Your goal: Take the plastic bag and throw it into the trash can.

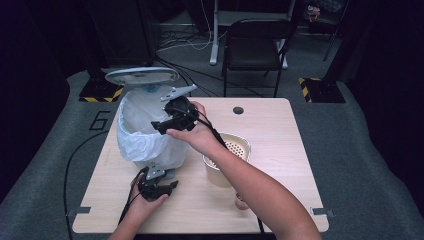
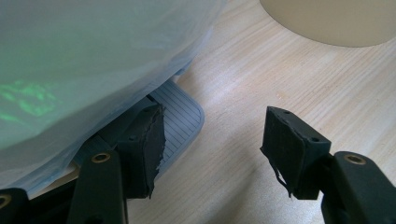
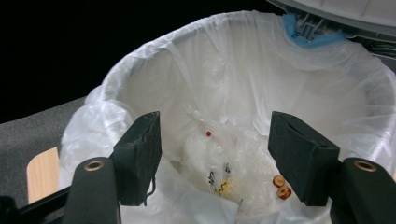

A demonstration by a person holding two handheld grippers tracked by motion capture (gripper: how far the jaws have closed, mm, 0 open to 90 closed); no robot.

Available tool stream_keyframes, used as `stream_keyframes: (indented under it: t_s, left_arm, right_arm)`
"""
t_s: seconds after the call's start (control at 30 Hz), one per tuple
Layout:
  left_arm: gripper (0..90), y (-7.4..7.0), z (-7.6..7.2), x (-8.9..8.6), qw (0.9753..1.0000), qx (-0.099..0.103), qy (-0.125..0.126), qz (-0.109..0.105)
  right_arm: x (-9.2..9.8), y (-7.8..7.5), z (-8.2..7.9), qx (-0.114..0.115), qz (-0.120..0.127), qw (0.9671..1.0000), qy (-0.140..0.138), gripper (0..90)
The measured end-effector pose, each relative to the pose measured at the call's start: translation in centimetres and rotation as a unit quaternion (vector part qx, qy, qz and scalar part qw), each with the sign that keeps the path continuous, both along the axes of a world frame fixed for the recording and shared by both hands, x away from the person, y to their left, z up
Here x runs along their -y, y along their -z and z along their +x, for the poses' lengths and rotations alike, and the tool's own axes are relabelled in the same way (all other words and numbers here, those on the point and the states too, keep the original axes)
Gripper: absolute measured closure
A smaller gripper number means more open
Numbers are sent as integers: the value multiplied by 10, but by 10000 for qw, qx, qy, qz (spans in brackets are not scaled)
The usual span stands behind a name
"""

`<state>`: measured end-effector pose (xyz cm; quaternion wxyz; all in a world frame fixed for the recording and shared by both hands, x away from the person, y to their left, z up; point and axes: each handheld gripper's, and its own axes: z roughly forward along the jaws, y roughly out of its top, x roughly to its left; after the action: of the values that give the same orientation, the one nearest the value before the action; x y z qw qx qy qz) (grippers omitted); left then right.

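Note:
A small bin lined with a white plastic bag stands at the table's left, its grey lid raised. My right gripper hovers open over the bin's mouth with nothing between its jaws. In the right gripper view the bag holds crumpled clear plastic and small brown scraps. My left gripper stands open at the bin's foot, jaws wide and empty. In the left gripper view its left jaw rests on the grey foot pedal under the bag.
A beige cup with a perforated insert stands right of the bin, under my right forearm; its base shows in the left gripper view. The wooden table has bare room to the right. A black chair stands beyond the far edge.

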<state>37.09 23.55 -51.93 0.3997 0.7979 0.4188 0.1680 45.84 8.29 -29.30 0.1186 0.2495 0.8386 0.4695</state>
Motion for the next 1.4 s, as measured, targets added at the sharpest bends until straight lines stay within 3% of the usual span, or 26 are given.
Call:
stream_keyframes:
  t_s: [0.13, 0.47, 0.73, 0.93, 1.0, 1.07, 1.17, 1.23, 1.27, 1.37, 1.4]
  left_arm:
    - [391, 0, 0, 0, 10000, -3, 3, -3]
    - [393, 0, 0, -1, 10000, -8, 2, -23]
    - [414, 0, 0, 0, 10000, 7, -6, 63]
    - [445, -1, 1, -2, 10000, -30, -40, -33]
    - [446, 0, 0, -1, 10000, 49, -76, -23]
    - [445, -1, 0, -2, 10000, 6, -11, 97]
    - [444, -2, 1, -2, 9999, -97, -72, -46]
    - [444, -3, 3, -7, 9996, -42, 128, 261]
    - [444, -2, 2, -4, 9998, -28, 85, 149]
    - [444, -1, 1, -3, 9996, 71, 116, 236]
    - [444, -1, 0, -3, 9997, 23, 110, 222]
  right_arm:
    - [7, -7, -8, 26, 134, 9998, -127, 353]
    - [23, -14, -23, 97, 106, 9996, -229, 364]
    - [40, -21, -33, 150, 171, 9996, -186, 359]
    - [55, -25, -39, 173, 267, 9994, -109, 351]
    - [62, -26, -43, 116, 325, 9993, -111, 349]
    - [66, -27, -47, 146, 282, 9994, -140, 347]
    - [75, -27, -54, 216, 259, 9993, -150, 345]
    - [77, -26, -55, 212, 240, 9994, -148, 345]
    - [79, -25, -57, 212, 219, 9994, -133, 343]
    - [87, -22, -60, 239, 186, 9995, -100, 337]
    - [90, -21, -61, 244, 188, 9995, -79, 337]
